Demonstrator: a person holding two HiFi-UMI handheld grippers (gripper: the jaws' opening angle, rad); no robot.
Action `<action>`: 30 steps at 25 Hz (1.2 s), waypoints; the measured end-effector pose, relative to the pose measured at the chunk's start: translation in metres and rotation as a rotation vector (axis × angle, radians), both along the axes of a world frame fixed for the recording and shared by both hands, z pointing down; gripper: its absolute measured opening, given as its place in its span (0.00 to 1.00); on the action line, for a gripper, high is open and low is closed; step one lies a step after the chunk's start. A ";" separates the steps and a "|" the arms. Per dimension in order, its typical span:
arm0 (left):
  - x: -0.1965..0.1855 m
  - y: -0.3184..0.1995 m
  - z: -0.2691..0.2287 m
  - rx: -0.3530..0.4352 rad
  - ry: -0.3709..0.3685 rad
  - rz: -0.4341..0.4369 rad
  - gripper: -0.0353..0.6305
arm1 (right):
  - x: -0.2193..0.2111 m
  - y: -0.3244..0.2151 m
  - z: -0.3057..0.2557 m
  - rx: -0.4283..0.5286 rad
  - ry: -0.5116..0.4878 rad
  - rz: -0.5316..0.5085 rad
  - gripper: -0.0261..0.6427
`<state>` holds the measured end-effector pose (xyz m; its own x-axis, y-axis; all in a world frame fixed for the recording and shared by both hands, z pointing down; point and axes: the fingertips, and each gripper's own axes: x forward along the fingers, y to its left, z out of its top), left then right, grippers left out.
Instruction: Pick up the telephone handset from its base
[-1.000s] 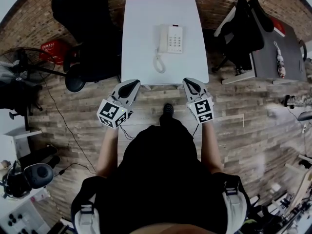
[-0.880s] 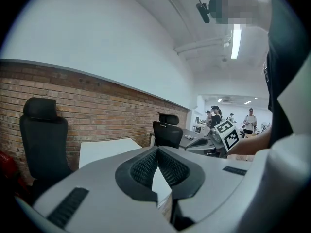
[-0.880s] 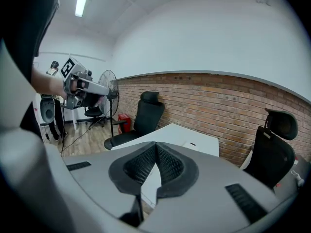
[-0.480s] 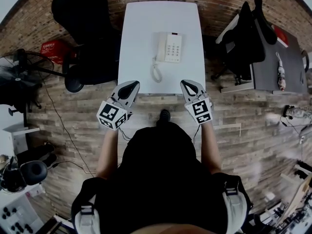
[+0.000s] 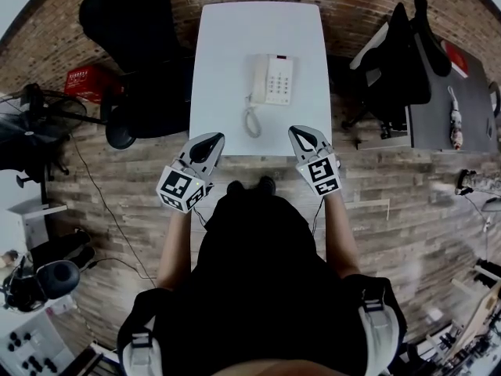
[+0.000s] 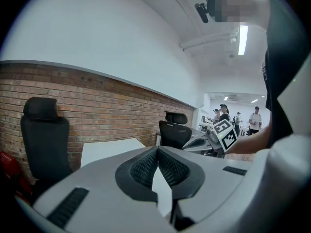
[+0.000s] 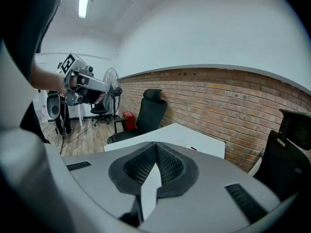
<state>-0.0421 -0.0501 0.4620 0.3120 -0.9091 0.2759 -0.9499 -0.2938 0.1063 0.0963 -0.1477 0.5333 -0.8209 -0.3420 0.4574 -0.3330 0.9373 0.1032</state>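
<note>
**Handset on its cradle, both grippers closed and short of it**

Cream handset [image 5: 257, 78] seated along the left flank of the telephone base [image 5: 280, 79], well apart from either gripper. Long axis pointing straight away from the person, parallel to the base's longer side. Coiled cord [image 5: 250, 121] trailing from the handset's near end, on the near side of the base, across the white surface [image 5: 235, 34].

Left gripper [image 5: 208, 139] near-left of the base, hovering at about the near edge of the surface. Jaws together at the tips in the left gripper view [image 6: 157, 152], nothing between the pads, only the bare surface and a brick wall beyond.

Right gripper [image 7: 155, 147] likewise closed tip to tip and empty, placed near-right of the base [image 5: 302, 135] at the same near edge.

Roughly equal reach to the handset from both, by the head view. Still, the left looks better placed: same side of the base as the handset, no keypad to cross. Probably an approach step, with the pick itself not yet begun.

For the grasp, jaws first to be opened, then set across the handset's narrow middle, at right angles to that long axis. Some risk of dragging the base along by the cord on the lift.
</note>
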 end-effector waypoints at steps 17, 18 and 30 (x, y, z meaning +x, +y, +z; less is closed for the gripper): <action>-0.096 -0.080 0.012 0.006 0.047 0.232 0.08 | -0.086 -0.039 0.010 -0.008 0.063 0.196 0.03; -0.101 -0.084 0.015 0.001 0.048 0.252 0.08 | -0.093 -0.040 0.011 -0.014 0.062 0.212 0.03; -0.163 -0.109 0.043 -0.023 0.089 0.399 0.08 | -0.151 -0.051 0.033 -0.013 0.104 0.373 0.04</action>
<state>-0.2048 -0.1586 0.5047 0.6628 -0.7055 0.2510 -0.7485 -0.6341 0.1940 -0.0547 -0.1988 0.5663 -0.5904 -0.6018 0.5378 -0.6393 0.7554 0.1434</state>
